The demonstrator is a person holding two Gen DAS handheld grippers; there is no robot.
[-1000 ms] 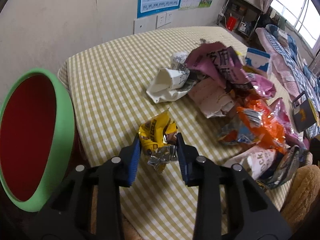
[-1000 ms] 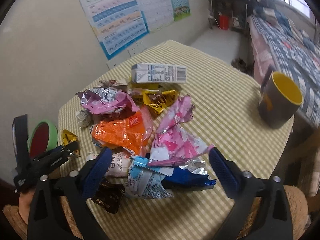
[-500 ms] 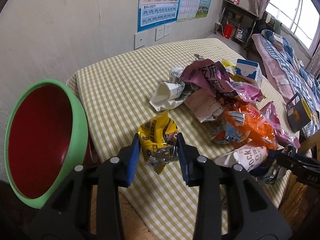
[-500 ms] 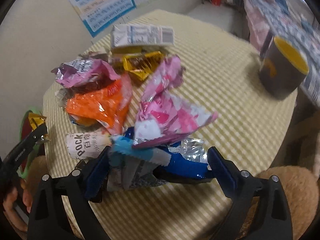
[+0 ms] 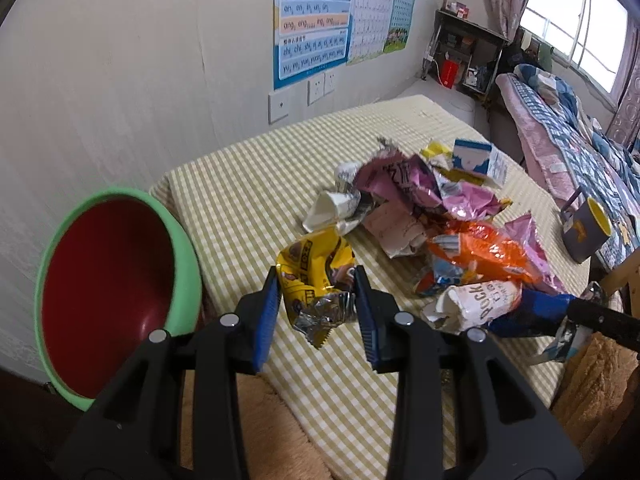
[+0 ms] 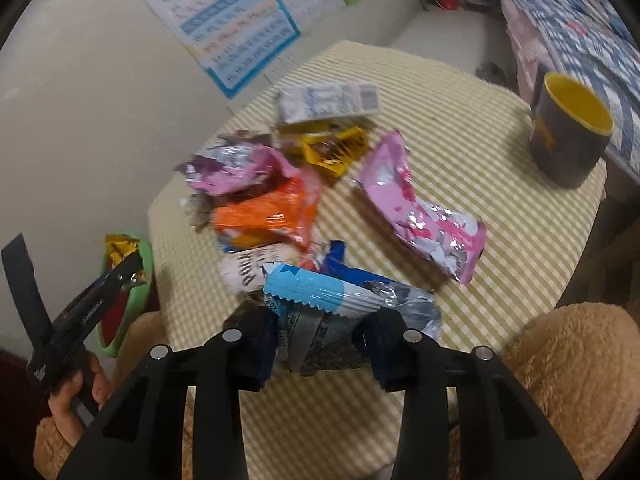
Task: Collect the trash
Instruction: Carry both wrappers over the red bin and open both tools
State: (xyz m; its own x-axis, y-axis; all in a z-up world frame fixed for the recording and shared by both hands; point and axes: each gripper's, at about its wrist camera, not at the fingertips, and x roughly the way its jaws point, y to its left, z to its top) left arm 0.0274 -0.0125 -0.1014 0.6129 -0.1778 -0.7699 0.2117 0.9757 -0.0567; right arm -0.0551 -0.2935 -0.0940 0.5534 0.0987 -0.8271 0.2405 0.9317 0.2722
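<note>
Wrappers gripped beside the green bin [image 5: 182,248]
Left gripper [image 5: 316,304] jaws clamp a yellow wrapper [image 5: 316,276]; right gripper [image 6: 324,344] jaws, just closing, pinch a blue wrapper [image 6: 316,292] near a "Pock…" box [image 5: 484,300].

Right view motion-blurred; carton [image 6: 328,102] print illegible. Bin [image 6: 132,292] partly hidden by left gripper [image 6: 128,266]. Wrapper [image 6: 320,300] underside hidden btwn jaws.
</note>
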